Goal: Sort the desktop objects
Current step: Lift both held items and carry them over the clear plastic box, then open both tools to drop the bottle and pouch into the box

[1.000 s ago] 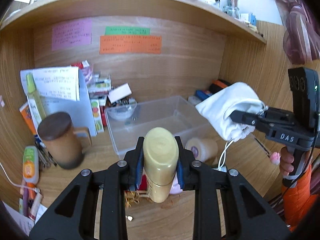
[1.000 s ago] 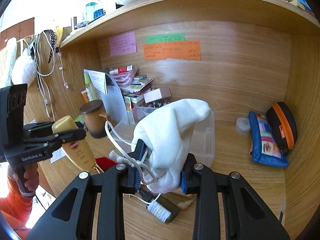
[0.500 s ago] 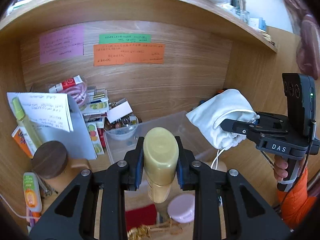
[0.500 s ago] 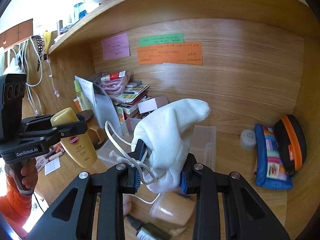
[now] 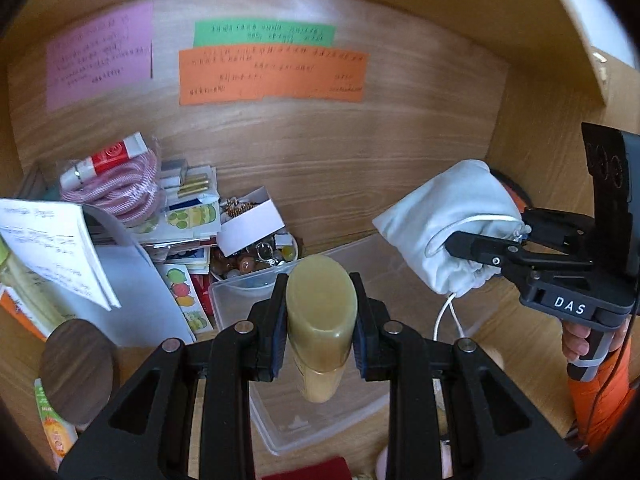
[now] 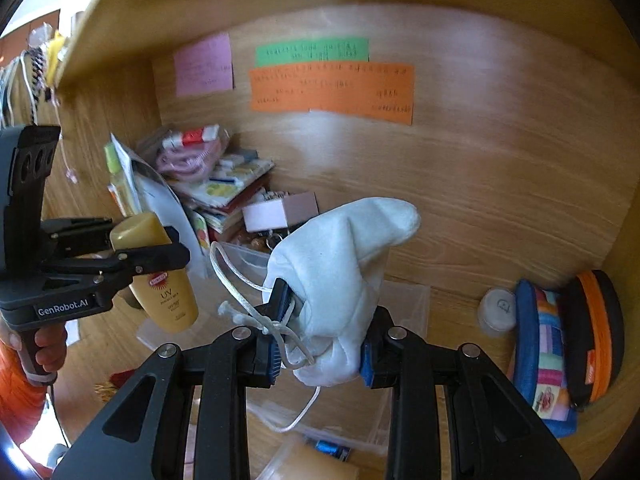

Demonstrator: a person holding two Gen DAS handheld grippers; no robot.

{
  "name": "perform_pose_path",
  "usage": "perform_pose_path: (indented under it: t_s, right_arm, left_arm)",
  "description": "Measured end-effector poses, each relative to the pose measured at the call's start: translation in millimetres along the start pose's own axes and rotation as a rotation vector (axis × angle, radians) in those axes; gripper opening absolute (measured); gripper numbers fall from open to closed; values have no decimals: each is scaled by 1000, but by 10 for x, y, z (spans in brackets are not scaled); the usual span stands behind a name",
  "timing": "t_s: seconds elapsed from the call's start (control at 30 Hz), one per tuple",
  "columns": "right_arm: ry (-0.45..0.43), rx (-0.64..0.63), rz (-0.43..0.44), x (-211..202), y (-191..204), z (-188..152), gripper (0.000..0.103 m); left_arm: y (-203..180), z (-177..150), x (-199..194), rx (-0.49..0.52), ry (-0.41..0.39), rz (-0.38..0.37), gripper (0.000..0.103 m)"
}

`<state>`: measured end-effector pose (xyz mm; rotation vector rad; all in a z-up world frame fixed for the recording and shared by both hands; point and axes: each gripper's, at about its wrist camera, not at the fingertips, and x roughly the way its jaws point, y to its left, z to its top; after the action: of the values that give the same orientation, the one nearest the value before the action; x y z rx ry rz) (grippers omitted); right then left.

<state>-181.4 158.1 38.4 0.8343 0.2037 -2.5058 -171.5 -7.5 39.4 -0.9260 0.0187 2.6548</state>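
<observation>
My left gripper (image 5: 320, 334) is shut on a yellow sunscreen bottle (image 5: 321, 320) and holds it above the clear plastic bin (image 5: 340, 424). The bottle also shows in the right wrist view (image 6: 160, 280), held by the left gripper (image 6: 132, 248). My right gripper (image 6: 322, 340) is shut on a white drawstring pouch (image 6: 340, 276), held over the bin (image 6: 404, 304). In the left wrist view the pouch (image 5: 448, 232) hangs in the right gripper (image 5: 476, 244) above the bin's right side, its cord dangling down.
Piled books, papers and a pink cable (image 5: 120, 196) fill the back left, with a dish of trinkets (image 5: 256, 256). A brown lidded cup (image 5: 76, 368) stands left. Colourful pouches (image 6: 560, 352) lie right. Sticky notes (image 5: 272, 72) hang on the back wall.
Both grippers have risen and moved forward over the bin with their loads. The desk items below have slid down out of view.
</observation>
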Motion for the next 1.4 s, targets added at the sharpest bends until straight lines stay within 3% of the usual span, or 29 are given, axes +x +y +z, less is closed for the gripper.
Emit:
perform_pose_path:
  t_s: [0.33,0.53,0.8,0.9,0.97,1.03,1.13,1.3,1.4]
  right_arm:
    - [155,-24,4,607,-63,-149,27]
    - [202,-34,-26,812,-78,-251,27]
    - [279,-95,-80,1023,-10,-401,30]
    - [282,-135,-121,1014,32,-410,38]
    - [264,-151,-148,969,43,-400,57]
    - [235,-169,-175,902,53,-380,69]
    - [187,-188,-197,740,52,-342,73]
    - [147,-194,-224,529,28,-271,74]
    - [132,-195,-229,398,92,-220,79]
  left_arm:
    - [149,-90,467,0,91,12,27]
    - [127,-92,488,35,88,34,25]
    - [210,-183,663,20,150,42,25]
    - [216,-194,678,20,156,45,25]
    - [196,-197,669,27,155,51,25]
    - [170,-194,647,34,154,54,25]
    - [152,-182,586,39,149,59,25]
    - [82,-138,399,50,104,92,57]
    - [2,-121,254,63,75,105,62]
